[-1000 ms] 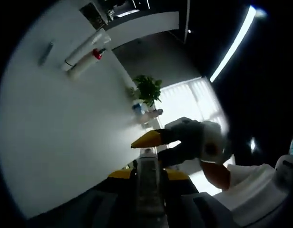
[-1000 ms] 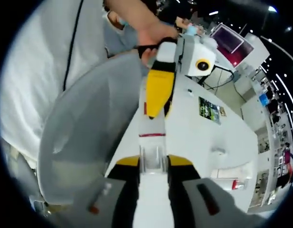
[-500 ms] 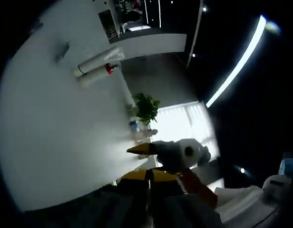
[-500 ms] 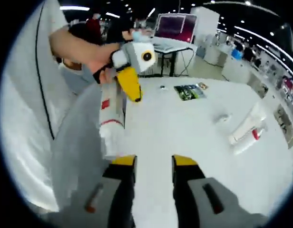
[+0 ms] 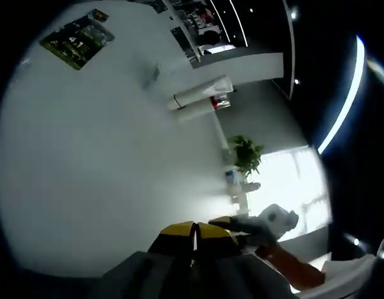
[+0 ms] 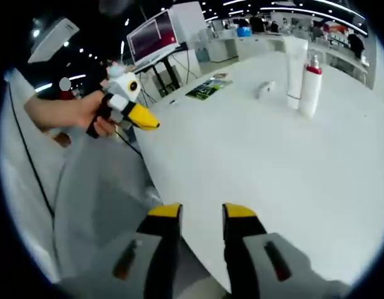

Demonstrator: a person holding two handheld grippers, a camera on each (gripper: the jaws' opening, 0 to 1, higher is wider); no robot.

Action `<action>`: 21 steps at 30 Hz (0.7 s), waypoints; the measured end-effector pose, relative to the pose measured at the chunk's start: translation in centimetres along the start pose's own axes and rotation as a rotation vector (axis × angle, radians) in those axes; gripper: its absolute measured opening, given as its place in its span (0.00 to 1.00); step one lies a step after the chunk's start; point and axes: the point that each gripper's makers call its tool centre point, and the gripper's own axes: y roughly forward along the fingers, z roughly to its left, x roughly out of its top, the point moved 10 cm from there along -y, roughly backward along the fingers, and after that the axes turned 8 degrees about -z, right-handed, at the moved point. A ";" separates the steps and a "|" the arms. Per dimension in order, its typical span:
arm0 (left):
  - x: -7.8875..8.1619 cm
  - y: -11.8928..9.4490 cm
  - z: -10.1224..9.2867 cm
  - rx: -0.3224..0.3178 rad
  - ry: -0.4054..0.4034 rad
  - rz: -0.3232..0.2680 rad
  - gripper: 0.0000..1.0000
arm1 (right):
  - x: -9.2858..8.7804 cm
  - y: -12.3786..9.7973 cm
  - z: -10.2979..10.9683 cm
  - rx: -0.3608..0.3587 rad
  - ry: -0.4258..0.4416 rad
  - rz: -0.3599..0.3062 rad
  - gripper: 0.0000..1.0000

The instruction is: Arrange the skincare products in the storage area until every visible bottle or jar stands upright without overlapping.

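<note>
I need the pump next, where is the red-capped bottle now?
In the right gripper view the red-capped bottle stands at upper right on the white table, against a taller white tube, far beyond the open tongs.

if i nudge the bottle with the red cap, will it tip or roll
Probably tips easily: in the right gripper view the bottle with the red cap stands tall and narrow on the white table. It stands right beside the white tube, so a knock may topple that too. Once down, its round body would likely roll on the smooth tabletop.
</note>
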 end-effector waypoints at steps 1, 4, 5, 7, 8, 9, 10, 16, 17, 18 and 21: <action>0.1 0.2 0.1 0.004 0.010 0.003 0.01 | 0.1 0.1 0.0 -0.005 -0.008 -0.005 0.27; -0.3 0.8 0.3 0.026 0.026 0.068 0.01 | 0.3 0.3 0.0 -0.010 -0.007 -0.004 0.28; -0.4 0.9 0.1 0.021 0.037 0.068 0.01 | 0.3 0.6 0.0 -0.006 0.001 -0.004 0.28; -0.5 1.1 0.1 0.021 0.050 0.089 0.02 | 0.4 0.9 -0.1 -0.015 0.006 -0.004 0.28; -0.6 1.1 0.1 0.021 0.051 0.091 0.02 | 0.4 0.9 -0.1 -0.015 0.007 -0.005 0.28; -0.4 1.1 0.1 0.021 0.056 0.095 0.02 | 0.5 1.0 -0.1 -0.011 0.017 -0.010 0.28; -0.4 1.1 0.0 0.017 0.061 0.092 0.03 | 0.6 1.2 -0.1 -0.008 0.027 -0.013 0.28; 0.5 1.0 -0.8 -0.030 0.062 0.061 0.07 | 1.4 1.8 -0.1 -0.007 0.028 -0.023 0.30; 0.5 1.0 -0.7 -0.031 0.064 0.057 0.08 | 1.5 1.9 -0.1 -0.007 0.032 -0.027 0.30; 0.5 1.0 -0.7 -0.034 0.063 0.051 0.08 | 1.7 2.0 -0.2 -0.006 0.037 -0.031 0.30; 0.6 1.0 -0.8 -0.037 0.062 0.041 0.09 | 1.9 2.3 -0.1 -0.001 0.044 -0.030 0.30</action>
